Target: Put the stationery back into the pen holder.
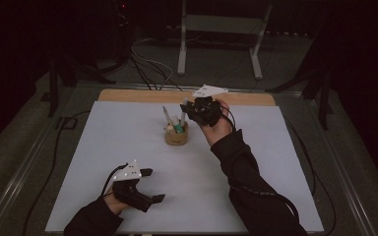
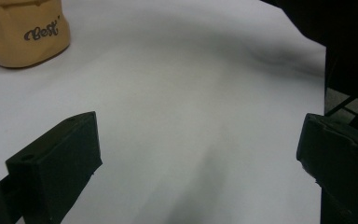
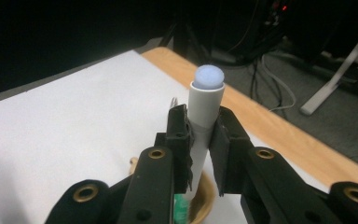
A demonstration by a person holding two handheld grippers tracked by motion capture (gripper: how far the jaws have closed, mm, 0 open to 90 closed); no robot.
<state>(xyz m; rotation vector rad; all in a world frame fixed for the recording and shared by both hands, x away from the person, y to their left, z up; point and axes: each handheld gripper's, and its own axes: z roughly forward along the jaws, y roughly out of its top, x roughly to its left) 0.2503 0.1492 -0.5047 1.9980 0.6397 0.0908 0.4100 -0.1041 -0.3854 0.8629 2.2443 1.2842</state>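
Note:
A tan cup (image 1: 176,136) marked "Best" (image 2: 25,32) stands mid-table on the white sheet (image 1: 128,142), with several pens (image 1: 168,117) sticking up in it. My right gripper (image 1: 193,110) hovers just right of and above the cup. It is shut on a white marker with a pale blue cap (image 3: 207,95), held upright, its lower end reaching into the cup (image 3: 204,198). My left gripper (image 1: 150,186) rests near the table's front left. Its jaws stand wide apart over bare sheet (image 2: 196,116) with nothing between them.
A wooden table edge (image 1: 128,95) shows beyond the white sheet. Cables (image 1: 147,66) and a metal stand (image 1: 216,34) lie on the dark floor behind. The person's right sleeve (image 1: 251,182) crosses the sheet's right half.

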